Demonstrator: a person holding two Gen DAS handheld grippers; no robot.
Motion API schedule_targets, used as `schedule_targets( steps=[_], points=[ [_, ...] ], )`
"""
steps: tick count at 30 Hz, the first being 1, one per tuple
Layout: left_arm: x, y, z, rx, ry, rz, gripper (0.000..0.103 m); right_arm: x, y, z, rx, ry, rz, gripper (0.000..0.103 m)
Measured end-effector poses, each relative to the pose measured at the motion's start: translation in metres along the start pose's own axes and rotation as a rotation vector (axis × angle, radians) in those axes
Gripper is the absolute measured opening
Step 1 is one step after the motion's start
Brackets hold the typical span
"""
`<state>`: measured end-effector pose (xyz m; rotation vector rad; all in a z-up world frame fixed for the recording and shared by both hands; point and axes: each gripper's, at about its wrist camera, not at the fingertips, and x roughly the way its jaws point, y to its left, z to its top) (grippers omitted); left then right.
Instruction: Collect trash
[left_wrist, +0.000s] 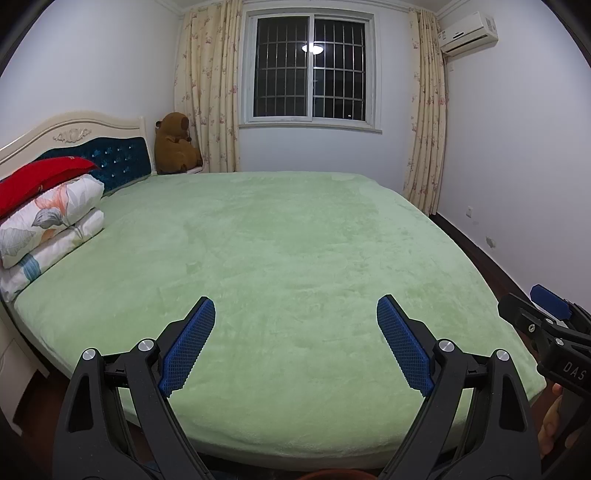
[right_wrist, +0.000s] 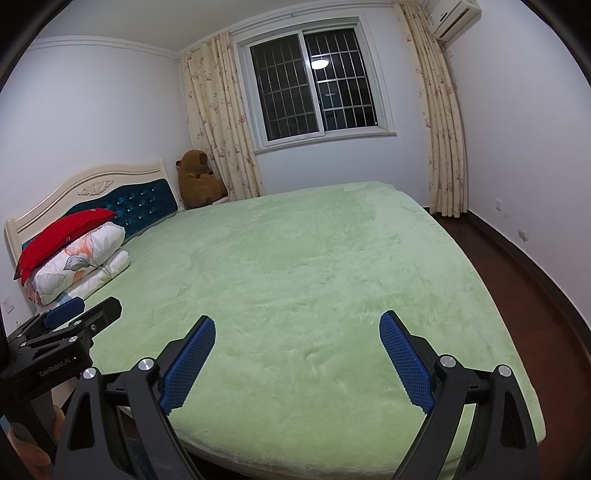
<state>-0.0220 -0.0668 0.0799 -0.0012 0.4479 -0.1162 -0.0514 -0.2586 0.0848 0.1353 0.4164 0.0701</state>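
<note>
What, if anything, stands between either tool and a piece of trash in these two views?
No trash shows in either view, so no path can be judged. The left tool and right tool are both open over the bare green blanket. The stacked pillows and the plush toy sit far off by the headboard.

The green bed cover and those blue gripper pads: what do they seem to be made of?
The green bed cover looks like plush fleece: matte, fuzzy, with brushed streaks. The blue pads on the left gripper look like rubber or plastic, with a fine grid texture.
</note>
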Motion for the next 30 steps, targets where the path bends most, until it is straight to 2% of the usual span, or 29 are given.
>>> schedule_targets(
  steps=[30],
  points=[
    [0.0021,0.0011,-0.0021,-0.004,0.002,0.011,0.087,0.004,-0.0026,-0.0026,0.009,0.013,-0.003,0.09]
  ],
)
